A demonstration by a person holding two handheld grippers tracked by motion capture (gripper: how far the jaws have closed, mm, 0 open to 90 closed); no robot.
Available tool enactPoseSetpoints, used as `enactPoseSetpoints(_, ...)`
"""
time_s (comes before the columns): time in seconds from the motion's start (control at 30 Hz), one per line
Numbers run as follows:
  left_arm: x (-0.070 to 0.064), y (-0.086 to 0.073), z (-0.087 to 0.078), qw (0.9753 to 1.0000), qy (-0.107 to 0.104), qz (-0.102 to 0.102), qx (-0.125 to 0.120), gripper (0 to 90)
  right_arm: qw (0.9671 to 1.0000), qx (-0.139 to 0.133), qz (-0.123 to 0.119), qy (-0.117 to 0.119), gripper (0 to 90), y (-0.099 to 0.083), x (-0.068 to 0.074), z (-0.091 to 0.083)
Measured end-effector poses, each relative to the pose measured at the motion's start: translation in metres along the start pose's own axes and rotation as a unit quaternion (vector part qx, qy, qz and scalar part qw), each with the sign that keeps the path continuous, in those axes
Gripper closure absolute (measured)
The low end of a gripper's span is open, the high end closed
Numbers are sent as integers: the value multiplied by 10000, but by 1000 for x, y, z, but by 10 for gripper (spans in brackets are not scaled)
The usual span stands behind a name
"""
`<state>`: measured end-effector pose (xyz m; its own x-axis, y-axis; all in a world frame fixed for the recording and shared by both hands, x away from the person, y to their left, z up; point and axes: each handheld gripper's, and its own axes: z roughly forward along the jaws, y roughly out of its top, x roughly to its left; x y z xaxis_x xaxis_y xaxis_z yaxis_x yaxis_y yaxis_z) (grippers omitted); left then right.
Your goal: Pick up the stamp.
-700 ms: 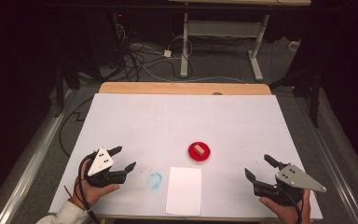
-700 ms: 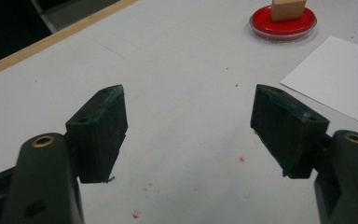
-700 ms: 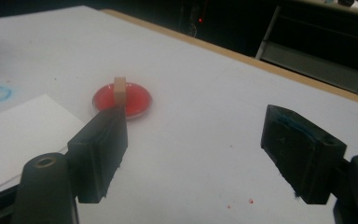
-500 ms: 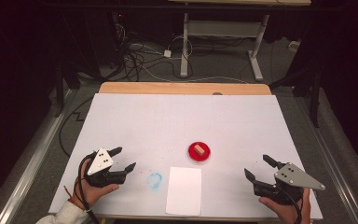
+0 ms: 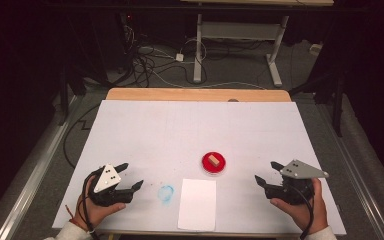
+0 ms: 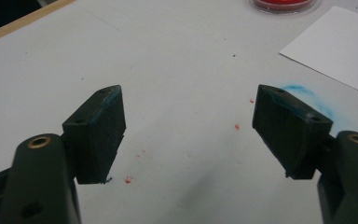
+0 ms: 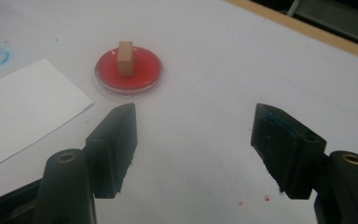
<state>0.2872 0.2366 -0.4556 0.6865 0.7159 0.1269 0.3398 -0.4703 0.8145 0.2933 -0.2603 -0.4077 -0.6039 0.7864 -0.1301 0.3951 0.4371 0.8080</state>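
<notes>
A round red dish (image 5: 214,164) lies on the white table (image 5: 190,130), and a small tan wooden block (image 5: 214,160) stands in it. In the right gripper view the dish (image 7: 142,74) and block (image 7: 125,58) sit ahead and to the left of the jaws. A white sheet of paper (image 5: 197,203) lies near the front edge, with a blue smudge (image 5: 165,194) to its left. My left gripper (image 5: 132,176) is open at the front left, nothing between its jaws (image 6: 186,135). My right gripper (image 5: 266,173) is open at the front right, jaws empty (image 7: 193,144).
A wooden strip (image 5: 195,94) runs along the table's far edge. Beyond it are cables (image 5: 150,60) on the floor and a white desk frame (image 5: 240,35). Small red specks (image 6: 135,163) dot the table by the left gripper.
Both grippers hold almost the same place. The right gripper has crept slightly left and forward.
</notes>
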Motion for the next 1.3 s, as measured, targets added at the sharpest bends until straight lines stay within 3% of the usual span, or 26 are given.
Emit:
enactPoseSetpoints(0.23,3,-5,-2,10000,-58,-66,32,238,9995,149,-146,244,299,20,1,17)
enactPoseSetpoints(0.37,4,-5,-2,10000,-31,-58,61,230,9986,248,-370,299,327,33,10,31)
enactPoseSetpoints(0.47,2,-5,-2,10000,-10,-39,84,227,9964,425,-567,474,353,46,21,46)
enactPoseSetpoints(0.6,2,-5,0,9999,-25,-53,132,226,9955,552,-532,554,366,53,24,55)
enactPoseSetpoints(0.9,2,-5,1,9998,-60,-68,157,210,9888,1140,-597,762,391,86,30,88)
enactPoseSetpoints(0.97,2,-5,1,9998,-64,-63,173,208,9880,1200,-605,764,394,87,32,92)
enactPoseSetpoints(1.1,1,-5,2,9998,-83,-28,188,208,9832,1425,-779,834,470,91,39,107)
enactPoseSetpoints(1.3,1,-5,4,9997,-95,-15,220,208,9780,1713,-869,815,511,93,47,126)
